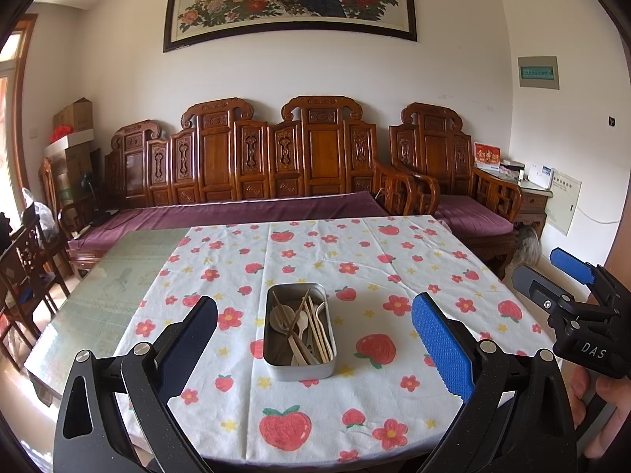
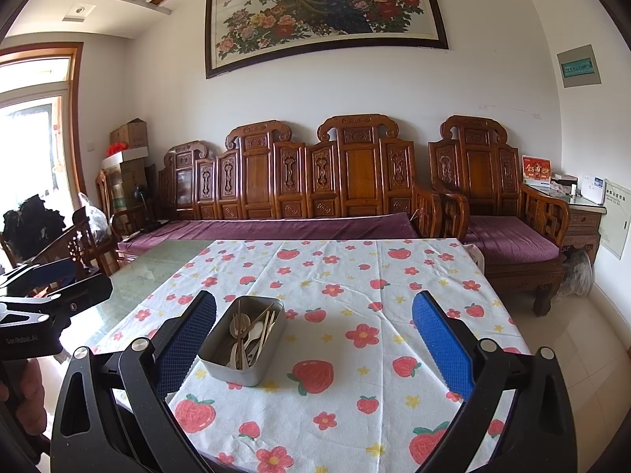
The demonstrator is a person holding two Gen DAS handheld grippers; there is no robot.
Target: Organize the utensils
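A grey metal tin (image 1: 299, 366) stands on the strawberry-print tablecloth (image 1: 355, 268). It holds several pale spoons (image 1: 301, 321), forks and wooden chopsticks (image 1: 317, 329) lying jumbled together. My left gripper (image 1: 313, 349) hangs open above the near table edge, with the tin between its fingers and a little beyond them, and grips nothing. In the right wrist view the same tin (image 2: 236, 368) lies just right of the left finger, utensils (image 2: 248, 335) inside. My right gripper (image 2: 313, 349) is open and empty, over bare cloth (image 2: 355, 315).
A carved wooden sofa (image 1: 276, 165) with purple cushions runs behind the table. Left of the cloth lies uncovered glass tabletop (image 1: 106, 287). Wooden chairs (image 1: 27, 268) stand at the left. The other gripper (image 1: 583, 315) and a hand (image 1: 607, 402) show at the right edge.
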